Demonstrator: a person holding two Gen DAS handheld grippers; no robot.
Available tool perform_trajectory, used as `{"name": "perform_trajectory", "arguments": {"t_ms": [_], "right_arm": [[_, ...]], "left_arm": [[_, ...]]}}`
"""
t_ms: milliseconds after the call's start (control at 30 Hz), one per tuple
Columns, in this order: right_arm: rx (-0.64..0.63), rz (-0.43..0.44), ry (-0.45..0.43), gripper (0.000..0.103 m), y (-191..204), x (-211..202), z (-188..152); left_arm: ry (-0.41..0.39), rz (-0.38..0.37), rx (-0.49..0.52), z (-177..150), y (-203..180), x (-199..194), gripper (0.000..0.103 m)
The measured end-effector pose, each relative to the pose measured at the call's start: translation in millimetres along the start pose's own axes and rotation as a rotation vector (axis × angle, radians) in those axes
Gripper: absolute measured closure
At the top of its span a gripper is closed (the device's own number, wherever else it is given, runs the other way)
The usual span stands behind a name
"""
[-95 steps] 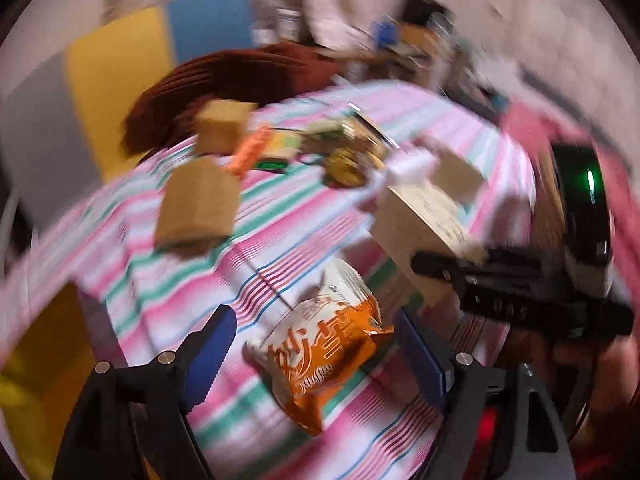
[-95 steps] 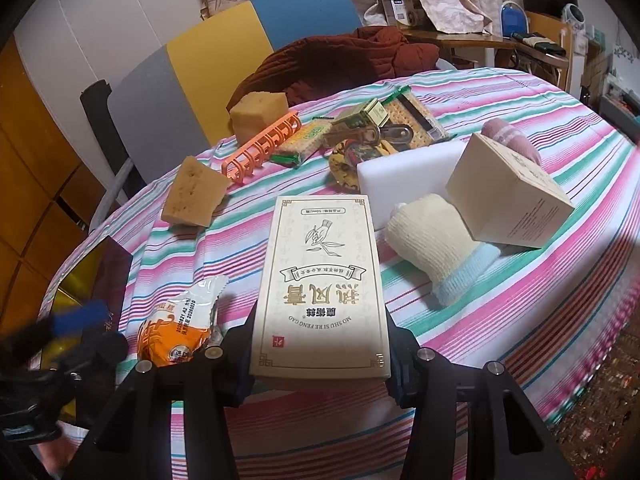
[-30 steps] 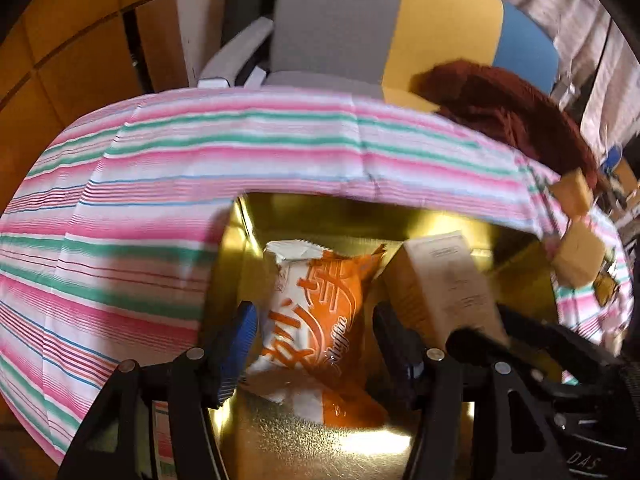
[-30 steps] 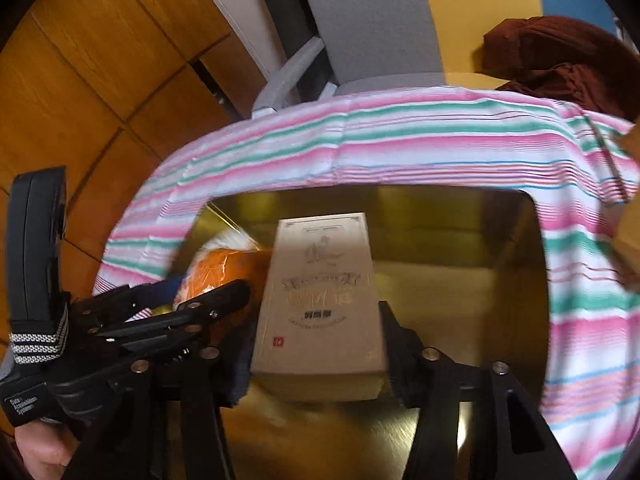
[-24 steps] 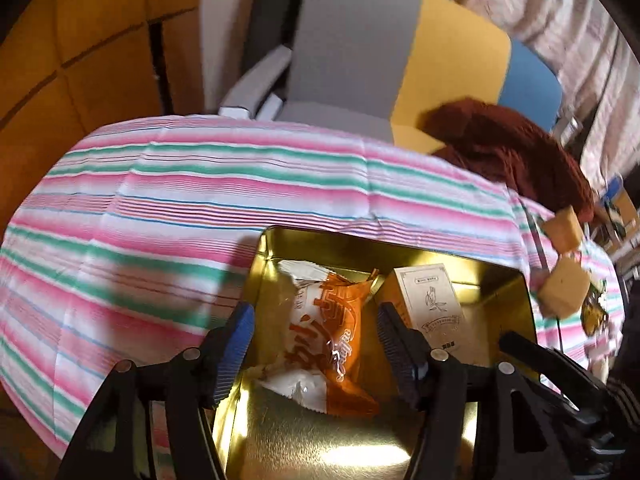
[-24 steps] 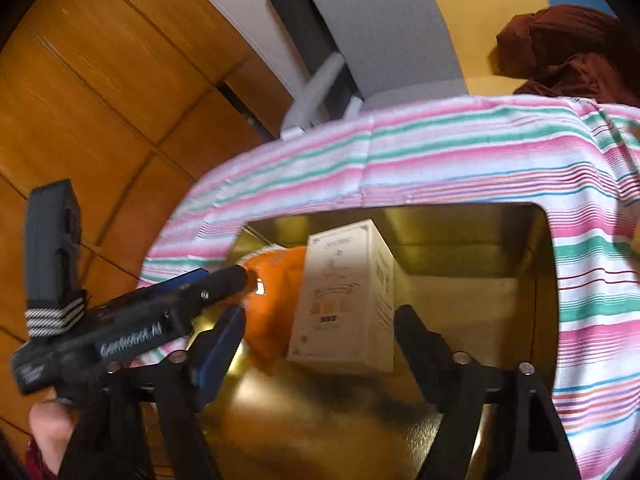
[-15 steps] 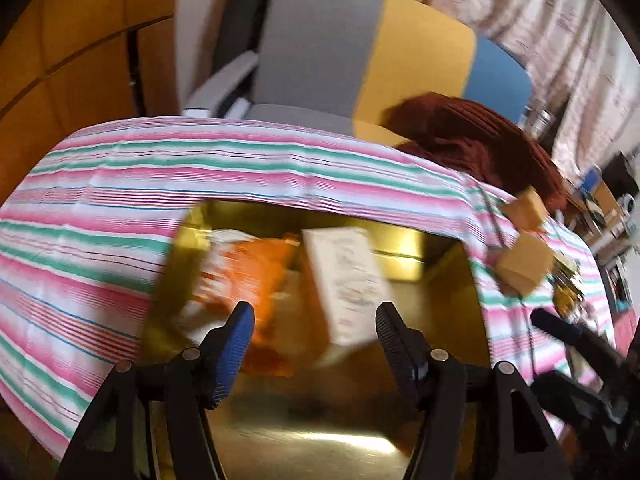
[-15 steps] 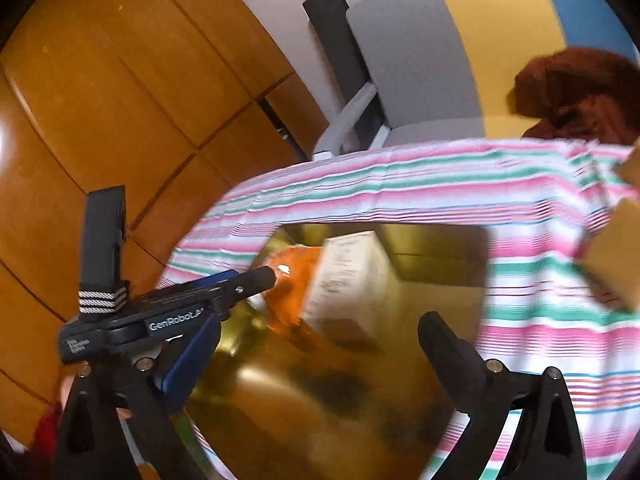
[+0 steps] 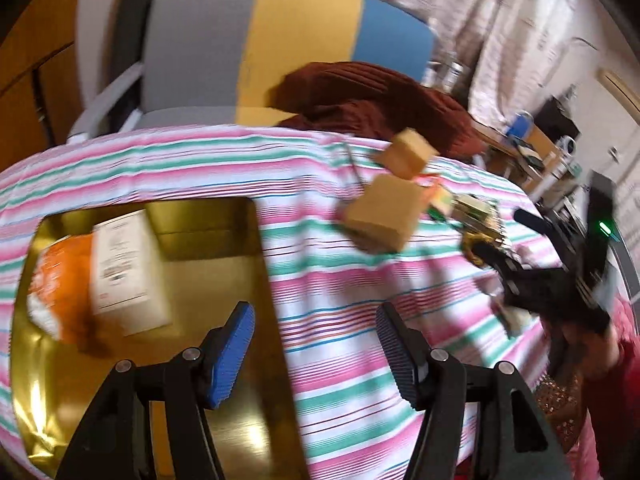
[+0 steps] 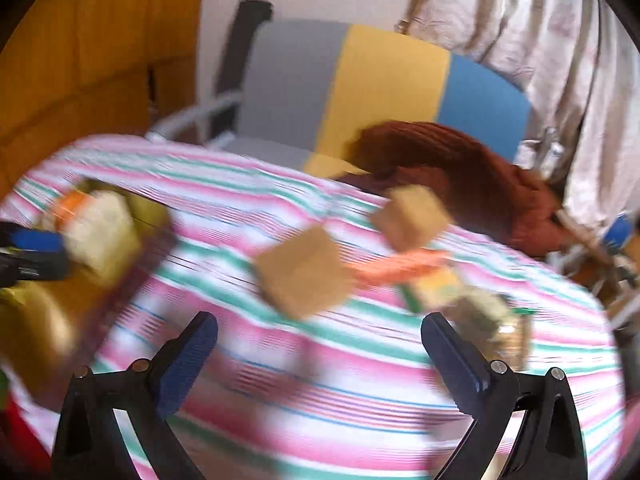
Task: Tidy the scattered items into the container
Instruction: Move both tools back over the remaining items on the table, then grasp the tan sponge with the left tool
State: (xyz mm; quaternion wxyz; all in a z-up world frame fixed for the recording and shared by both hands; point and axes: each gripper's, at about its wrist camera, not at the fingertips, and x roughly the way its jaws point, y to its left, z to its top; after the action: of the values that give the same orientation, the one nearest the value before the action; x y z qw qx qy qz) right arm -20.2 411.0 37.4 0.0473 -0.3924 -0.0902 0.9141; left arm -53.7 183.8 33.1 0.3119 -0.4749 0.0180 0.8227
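A gold tin [image 9: 216,280] sits on the striped cloth at the left, holding an orange snack bag [image 9: 60,280] and a white box [image 9: 124,268]. My left gripper [image 9: 312,320] hangs open and empty over the tin's right rim. My right gripper [image 10: 320,332] is wide open with nothing between its fingers, above the cloth. Two tan sponge blocks [image 10: 304,272] [image 10: 412,216] lie just beyond it, beside an orange rack [image 10: 400,264]. The tin [image 10: 152,216] is a blur at the far left of the right wrist view.
A grey, yellow and blue chair [image 9: 256,48] stands behind the table with a brown garment [image 9: 372,100] on it. A heap of small packets [image 9: 480,216] lies to the right of the tan blocks [image 9: 380,216]. Wooden panels line the left wall.
The right gripper opened and let go of the white box, which now lies in the tin beside the snack bag. Both grippers drew back and swung right toward the scattered items.
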Motion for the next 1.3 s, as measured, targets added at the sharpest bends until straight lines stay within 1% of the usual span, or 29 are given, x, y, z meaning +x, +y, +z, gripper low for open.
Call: {"name": "perform_trajectory", "arguments": {"t_ms": [67, 133, 167, 200, 267, 333, 367, 400, 467, 567, 633, 733, 800, 867, 933, 1000, 1067, 1100, 1133, 1233, 1300], "right_arm": [[0.011, -0.045, -0.006, 0.007, -33.6, 10.1, -3.9], [0.047, -0.093, -0.013, 0.01, -60.1, 13.9, -8.4], [0.096, -0.123, -0.03, 0.01, -78.7, 17.3, -12.9], [0.141, -0.127, -0.043, 0.01, -90.9, 19.9, -16.9], [0.228, -0.138, 0.007, 0.011, -114.5, 27.6, -16.7], [0.358, -0.154, -0.016, 0.009, -138.9, 24.8, -19.2], [0.417, -0.139, -0.005, 0.008, -149.6, 26.3, -22.2], [0.441, -0.131, 0.012, 0.008, -154.7, 28.6, -24.7], [0.454, -0.131, 0.05, 0.008, -159.7, 34.4, -27.0], [0.426, -0.141, 0.046, 0.007, -153.7, 33.0, -25.2], [0.405, -0.132, 0.045, 0.006, -148.9, 34.4, -23.8], [0.384, -0.127, 0.054, 0.006, -142.7, 35.1, -26.1], [0.394, -0.117, 0.053, 0.006, -143.9, 36.3, -26.9], [0.409, -0.118, 0.051, 0.006, -146.1, 37.6, -27.7], [0.425, -0.126, 0.057, 0.006, -149.9, 39.3, -28.5], [0.442, -0.133, 0.064, 0.006, -153.6, 39.8, -29.5], [0.454, -0.134, 0.071, 0.006, -156.1, 40.7, -30.4], [0.46, -0.135, 0.073, 0.006, -157.1, 40.7, -30.9], [0.463, -0.134, 0.072, 0.005, -157.4, 40.5, -30.9], [0.456, -0.129, 0.072, 0.004, -156.2, 41.4, -30.2], [0.446, -0.128, 0.08, 0.004, -154.4, 43.1, -29.9]], "left_arm": [[0.013, -0.022, 0.013, 2.8, -17.0, 8.4, 0.039], [0.025, -0.036, 0.019, 5.4, -31.7, 19.2, 0.039], [0.032, -0.038, 0.023, 7.7, -40.2, 27.4, 0.039], [0.035, -0.039, 0.026, 9.4, -45.5, 34.1, 0.039], [0.041, -0.029, 0.028, 13.6, -57.1, 49.8, 0.039], [0.042, -0.034, 0.015, 17.3, -63.8, 62.1, 0.039], [0.04, -0.033, 0.007, 20.4, -67.3, 69.0, 0.039], [0.04, -0.029, 0.004, 23.2, -69.1, 74.4, 0.039], [0.04, -0.003, 0.003, 31.2, -76.5, 85.9, 0.039], [0.027, 0.023, 0.017, 44.9, -82.4, 96.0, 0.038], [0.034, 0.045, 0.028, 54.8, -86.2, 102.2, 0.038], [0.032, 0.094, 0.048, 76.8, -94.7, 114.1, 0.038], [0.024, 0.115, 0.061, 88.8, -99.2, 121.5, 0.038], [0.031, 0.141, 0.083, 99.4, -103.9, 134.1, 0.038], [0.05, 0.151, 0.096, 103.8, -105.7, 147.3, 0.037], [0.076, 0.133, 0.095, 102.1, -103.5, 157.4, 0.033], [0.085, 0.091, 0.079, 95.6, -99.6, 160.9, 0.031], [0.09, 0.106, 0.084, 91.5, -98.7, 162.1, 0.031], [0.1, 0.137, 0.101, 85.9, -98.2, 164.0, 0.031], [0.078, 0.142, 0.128, 68.6, -94.7, 157.5, 0.029], [0.083, 0.14, 0.128, 58.6, -91.1, 154.4, 0.028]]}}
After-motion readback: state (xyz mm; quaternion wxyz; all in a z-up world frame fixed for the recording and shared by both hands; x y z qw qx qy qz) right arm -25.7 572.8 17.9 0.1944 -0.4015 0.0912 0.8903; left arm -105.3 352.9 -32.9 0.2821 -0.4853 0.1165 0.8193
